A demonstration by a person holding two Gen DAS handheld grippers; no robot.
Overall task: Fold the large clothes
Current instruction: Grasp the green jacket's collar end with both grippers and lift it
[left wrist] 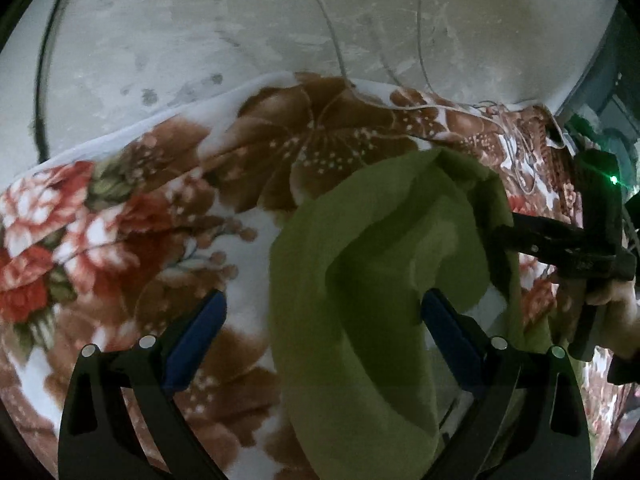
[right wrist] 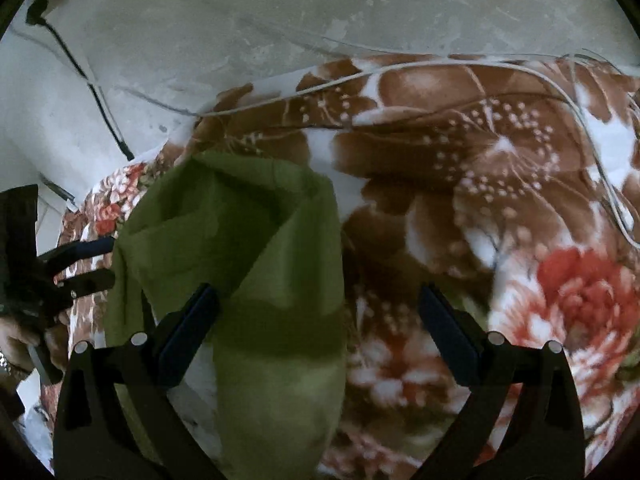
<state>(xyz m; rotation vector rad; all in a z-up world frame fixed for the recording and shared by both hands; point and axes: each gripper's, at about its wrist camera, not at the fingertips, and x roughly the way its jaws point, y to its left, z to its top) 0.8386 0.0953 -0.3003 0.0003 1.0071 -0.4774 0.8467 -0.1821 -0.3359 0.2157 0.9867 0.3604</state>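
Black jaws with blue pads on the left gripper (left wrist: 322,322) stand wide apart and released, with the olive-green folded cloth garment (left wrist: 360,280) lying between them, nearer the right-hand pad, on a brown, red and white floral fleece blanket (left wrist: 140,220). On the right gripper (right wrist: 318,316) the jaws are likewise spread and gripping nothing; the green garment (right wrist: 260,272) lies between them toward the left-hand pad. A thin white cable (right wrist: 360,74) crosses the blanket beyond the jaws.
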